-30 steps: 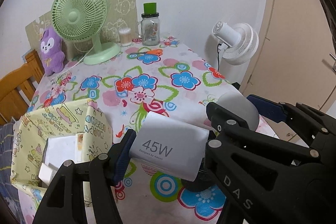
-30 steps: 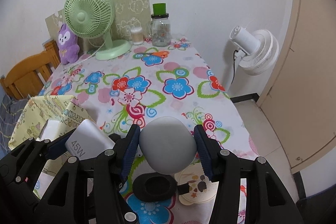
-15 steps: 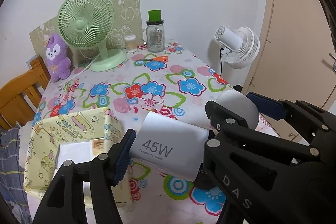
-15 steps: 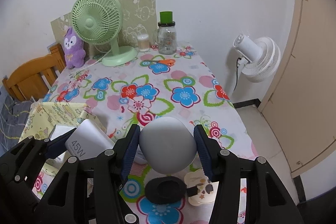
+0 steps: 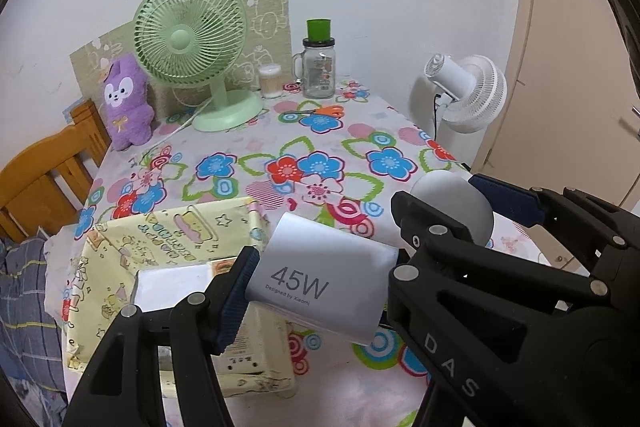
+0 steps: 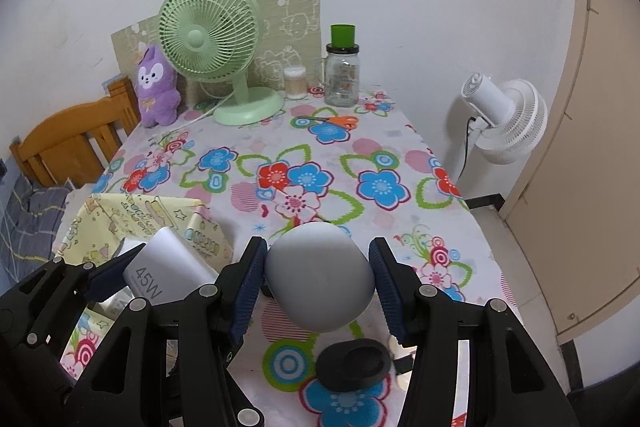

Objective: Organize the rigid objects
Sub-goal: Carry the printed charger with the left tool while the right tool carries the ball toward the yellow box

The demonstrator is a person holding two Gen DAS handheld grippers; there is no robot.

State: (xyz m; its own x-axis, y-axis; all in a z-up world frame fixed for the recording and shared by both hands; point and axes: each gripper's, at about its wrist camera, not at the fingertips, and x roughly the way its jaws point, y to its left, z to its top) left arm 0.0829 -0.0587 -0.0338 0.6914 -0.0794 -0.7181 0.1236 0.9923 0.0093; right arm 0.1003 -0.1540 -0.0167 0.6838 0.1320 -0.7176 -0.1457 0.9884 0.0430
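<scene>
Your yellow cartoon-print box (image 5: pixel 120 247), at 8 o'clock on the surface (image 5: pixel 256 147), holds one white box (image 5: pixel 172 285). Your left gripper (image 5: pixel 320 281) has its jaws pinching one white charger (image 5: pixel 320 279) marked "45W Designed by Xiaomi", above the box's edge. Your right gripper (image 6: pixel 318 283) clamps one grey rounded object (image 6: pixel 320 275) above the surface.

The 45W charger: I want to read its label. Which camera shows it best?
The left wrist view: the 45W charger fills the centre between the left gripper's fingers, label facing the camera. The right wrist view shows only its end at the lower left, print small and tilted.
</scene>
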